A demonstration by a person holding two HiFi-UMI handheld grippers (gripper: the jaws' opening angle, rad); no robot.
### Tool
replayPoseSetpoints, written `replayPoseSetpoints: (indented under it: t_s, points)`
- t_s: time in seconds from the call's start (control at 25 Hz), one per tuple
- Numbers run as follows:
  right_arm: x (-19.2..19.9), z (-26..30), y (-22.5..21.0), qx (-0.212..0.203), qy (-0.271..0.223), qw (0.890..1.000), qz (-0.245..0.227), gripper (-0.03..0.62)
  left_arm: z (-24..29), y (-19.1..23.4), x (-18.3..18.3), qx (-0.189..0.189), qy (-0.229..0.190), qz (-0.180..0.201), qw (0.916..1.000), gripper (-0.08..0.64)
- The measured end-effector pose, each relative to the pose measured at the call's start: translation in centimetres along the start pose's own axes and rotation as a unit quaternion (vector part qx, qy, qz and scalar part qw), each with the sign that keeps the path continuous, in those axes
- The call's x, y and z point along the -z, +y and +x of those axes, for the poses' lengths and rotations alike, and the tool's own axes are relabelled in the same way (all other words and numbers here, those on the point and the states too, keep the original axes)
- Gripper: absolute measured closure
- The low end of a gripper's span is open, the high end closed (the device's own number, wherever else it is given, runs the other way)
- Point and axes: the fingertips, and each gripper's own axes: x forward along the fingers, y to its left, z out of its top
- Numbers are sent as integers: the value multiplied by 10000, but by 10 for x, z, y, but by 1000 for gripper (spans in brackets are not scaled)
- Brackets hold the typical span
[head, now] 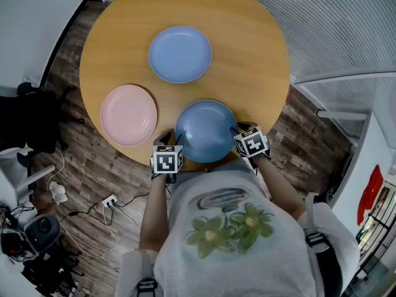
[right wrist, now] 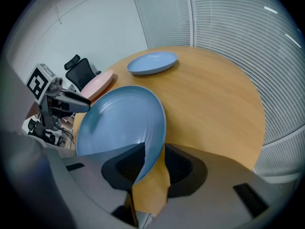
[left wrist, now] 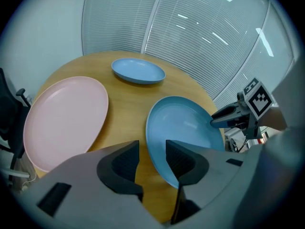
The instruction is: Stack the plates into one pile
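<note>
Three plates lie apart on a round wooden table [head: 247, 60]: a light blue plate [head: 180, 54] at the far side, a pink plate [head: 129, 114] at the left, and a darker blue plate [head: 206, 130] at the near edge. My right gripper [head: 240, 130] is shut on the darker blue plate's right rim [right wrist: 119, 123], which crosses its jaws [right wrist: 155, 149] at a slant. My left gripper [head: 173, 140] stands open at the same plate's left rim [left wrist: 183, 123]. The rim lies against the right jaw, and bare wood shows beside the left one [left wrist: 152, 149].
The light blue plate [left wrist: 138, 70] and the pink plate [left wrist: 64, 116] lie flat beyond the grippers. A dark office chair [head: 31, 116] stands left of the table. Cables and a power strip [head: 108, 202] lie on the wood floor. White blinds run behind the table.
</note>
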Motion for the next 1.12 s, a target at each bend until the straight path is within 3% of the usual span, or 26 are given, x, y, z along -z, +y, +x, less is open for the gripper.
replayPoseSetpoints:
  t_s: [0.36,0.64,1.12]
  points:
    - [8,8,-3,-7,211,9997,151,468,12,8,11,-61,249,69,9996,388]
    - [6,9,-1,0,220,9997,85,492,15,6,10,-53,251,148,9996,480]
    - [-9,-6,1,83,123,9999,11,502,1,7,0,-52,124,-110,9998,495]
